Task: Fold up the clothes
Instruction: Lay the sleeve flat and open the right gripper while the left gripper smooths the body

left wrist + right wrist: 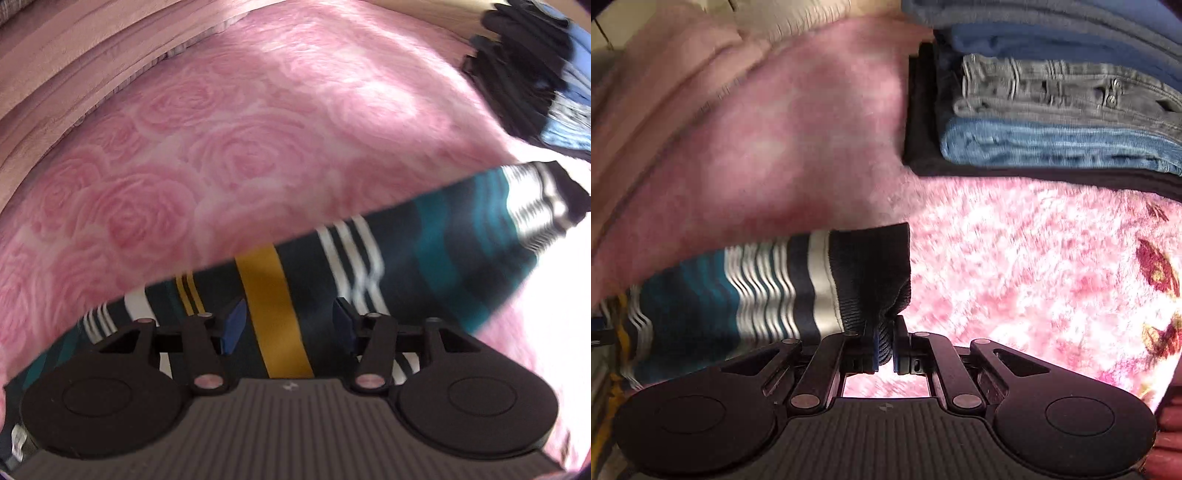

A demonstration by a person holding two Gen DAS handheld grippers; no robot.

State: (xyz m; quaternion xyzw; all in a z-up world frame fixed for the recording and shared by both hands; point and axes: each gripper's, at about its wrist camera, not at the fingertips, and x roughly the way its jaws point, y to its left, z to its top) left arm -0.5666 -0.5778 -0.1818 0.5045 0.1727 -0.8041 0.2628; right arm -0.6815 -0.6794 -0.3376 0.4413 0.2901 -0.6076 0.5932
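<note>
Right wrist view: right gripper clenched on dark ribbed hem of striped garment, held above pink rose blanket; stack of folded jeans behind; left gripper released, fingers spread over garment's yellow stripe.

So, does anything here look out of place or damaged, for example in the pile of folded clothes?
Nothing stands out. The stack of folded clothes sits tidily on the pink blanket, its edges roughly in line. The right gripper pinches the dark ribbed hem of the striped garment; the left gripper is open over it.
</note>
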